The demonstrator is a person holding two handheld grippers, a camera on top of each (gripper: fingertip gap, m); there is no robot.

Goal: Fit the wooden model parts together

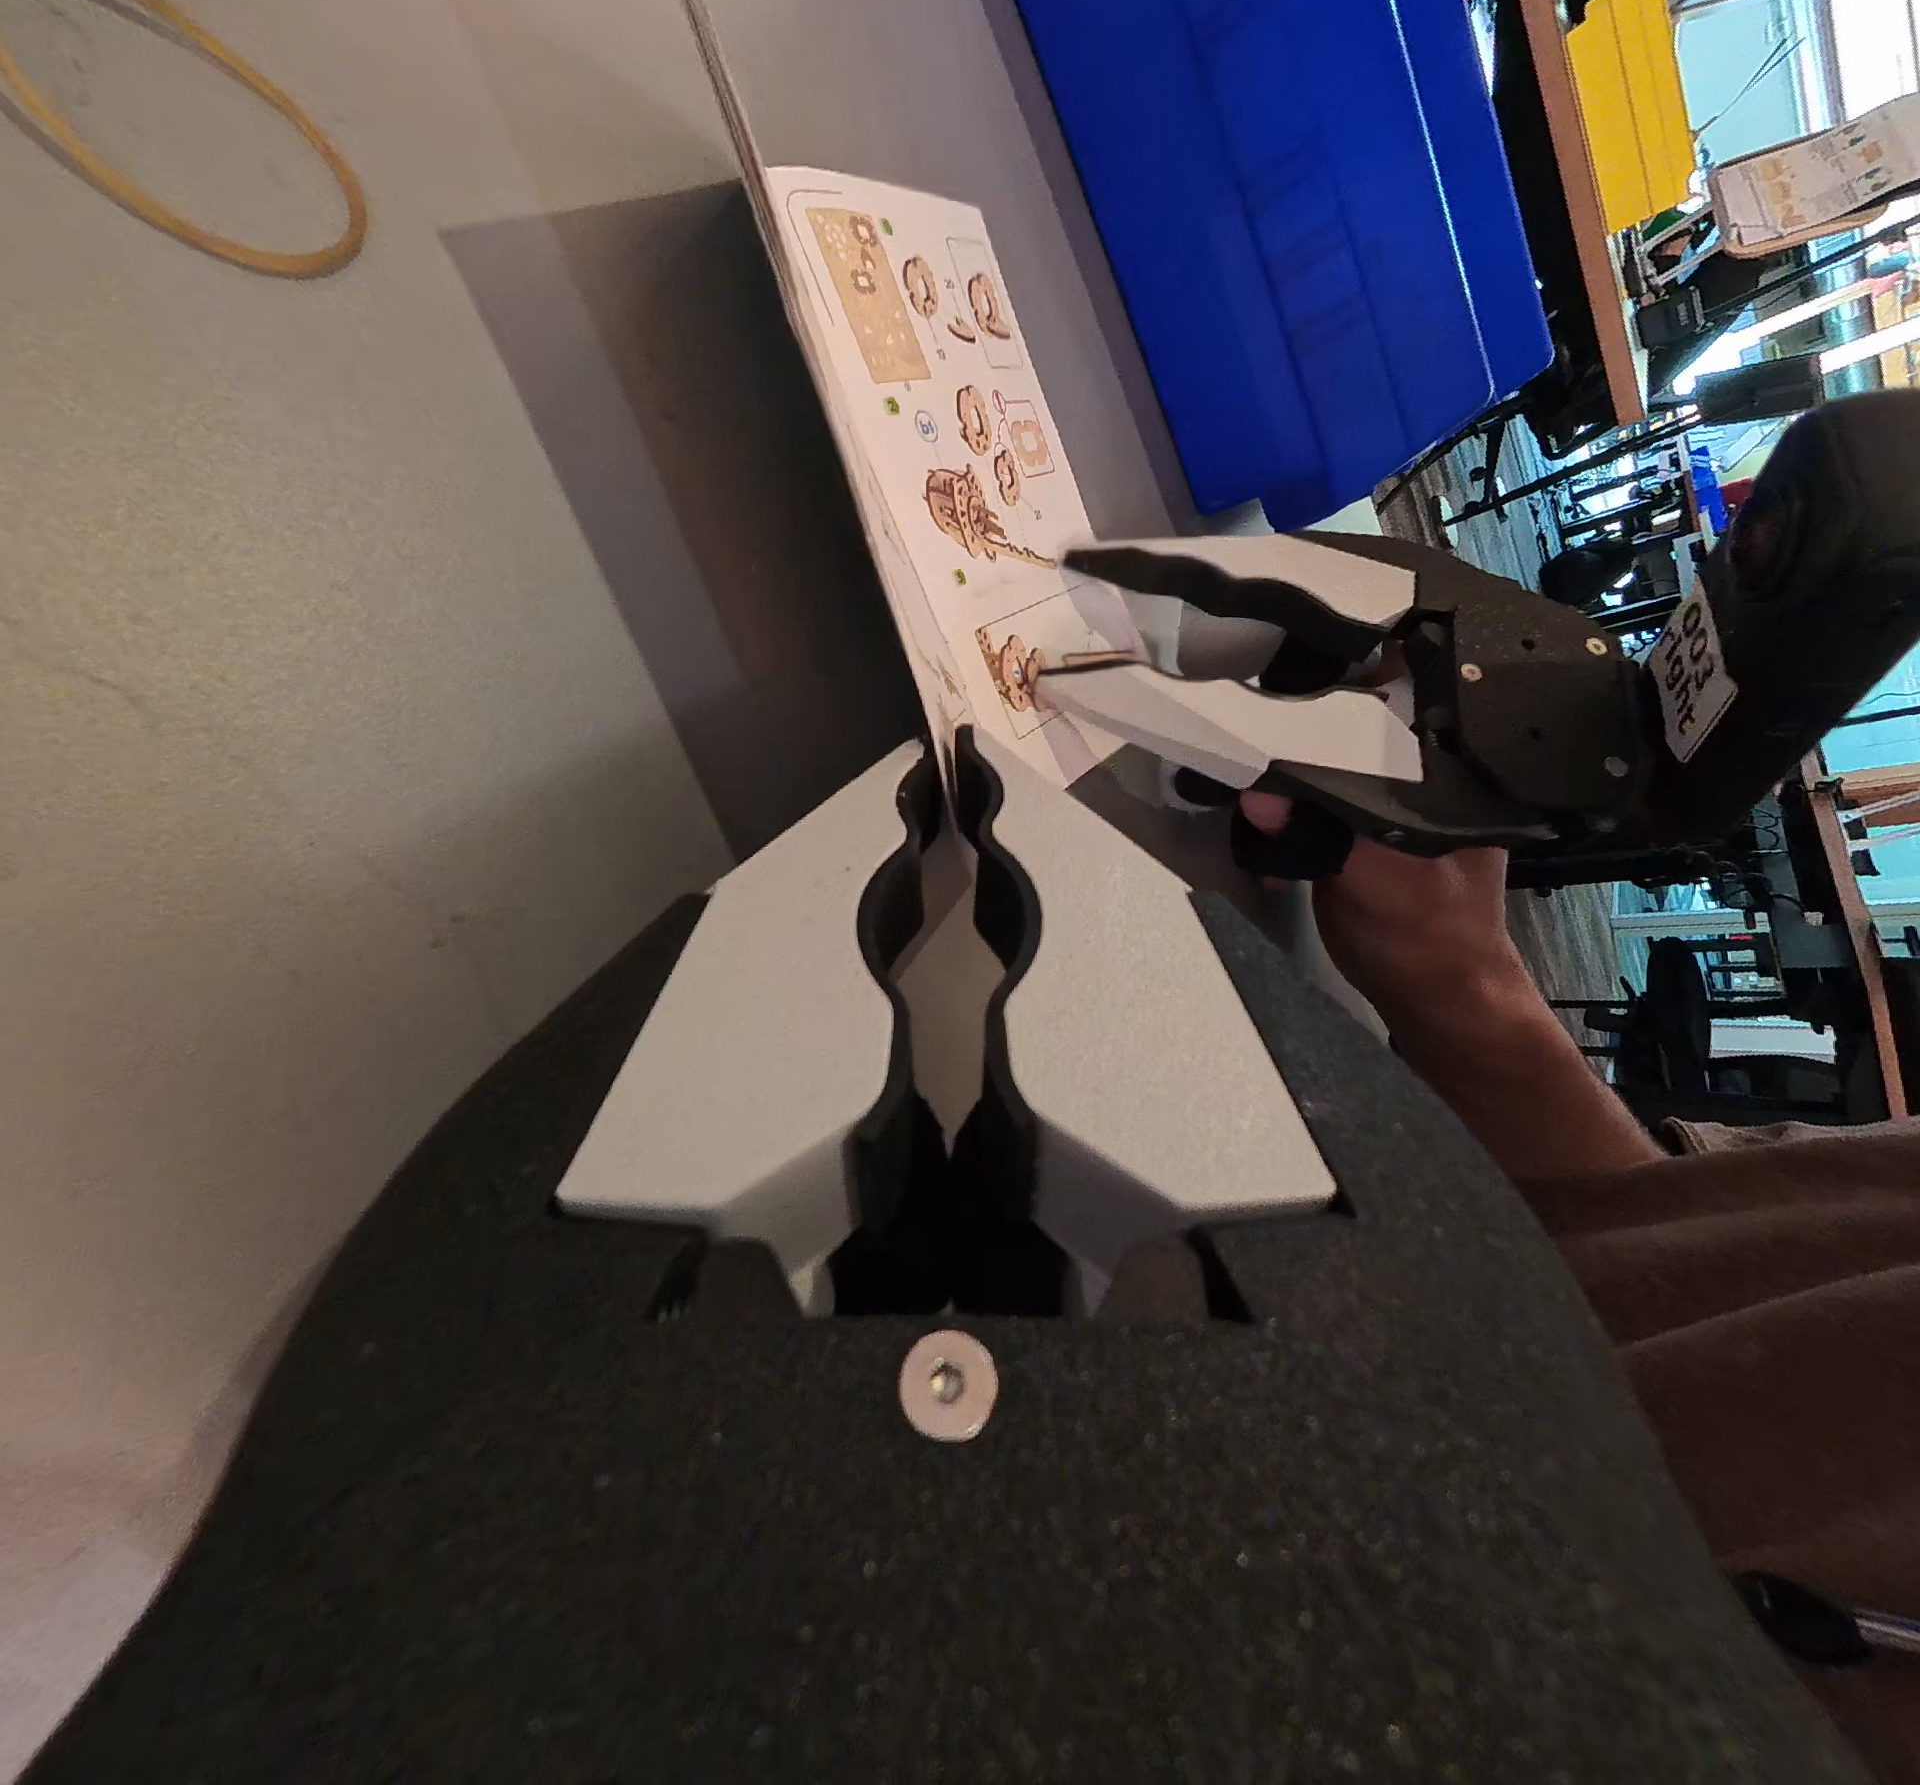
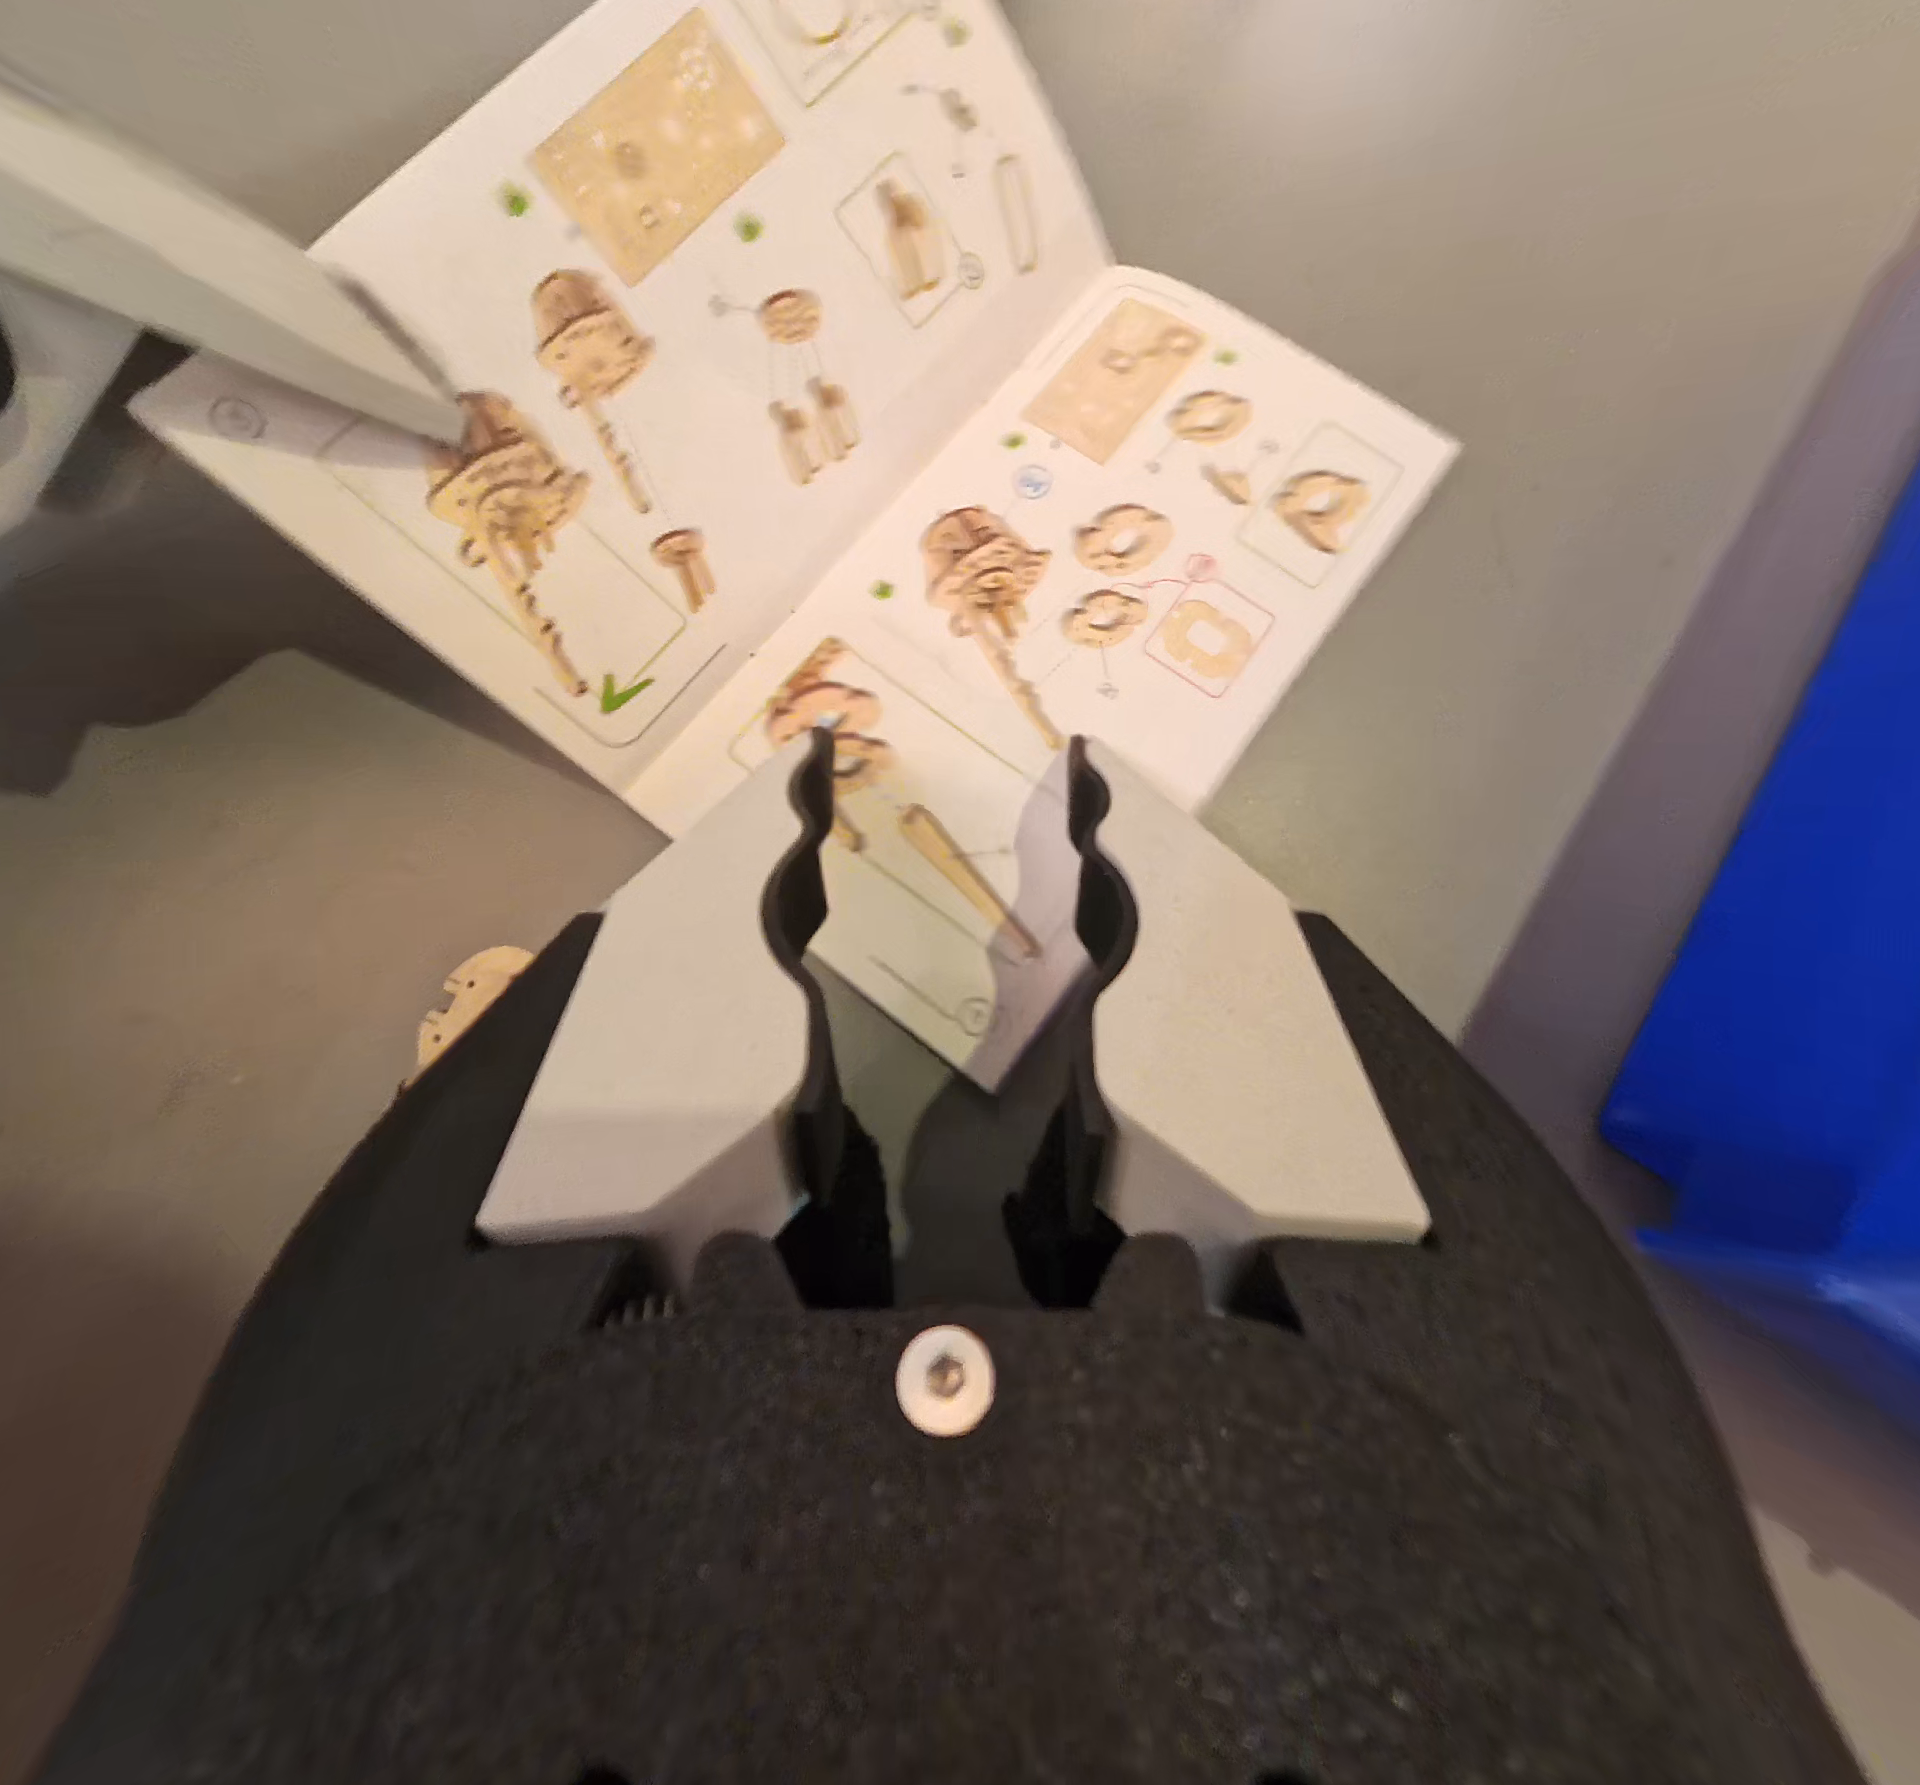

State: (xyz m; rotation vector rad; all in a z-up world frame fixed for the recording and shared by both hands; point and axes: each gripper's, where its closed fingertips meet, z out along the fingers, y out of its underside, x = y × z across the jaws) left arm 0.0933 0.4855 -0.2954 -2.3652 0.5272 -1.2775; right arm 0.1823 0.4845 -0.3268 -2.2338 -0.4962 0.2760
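Pinches a page edge of the open instruction booklet (image 2: 727, 333) between the left gripper's (image 1: 951, 764) narrow fingers; holds the right gripper (image 2: 948, 743) over the lower page, fingers apart and seemingly empty. Shows one real wooden part (image 2: 468, 1003) only, pale and notched, on the table (image 2: 260, 904) just beside the right gripper's body, half hidden. Looks thin, light, stiff, probably brittle at the notches: calls for a gentle hold across the flat faces.
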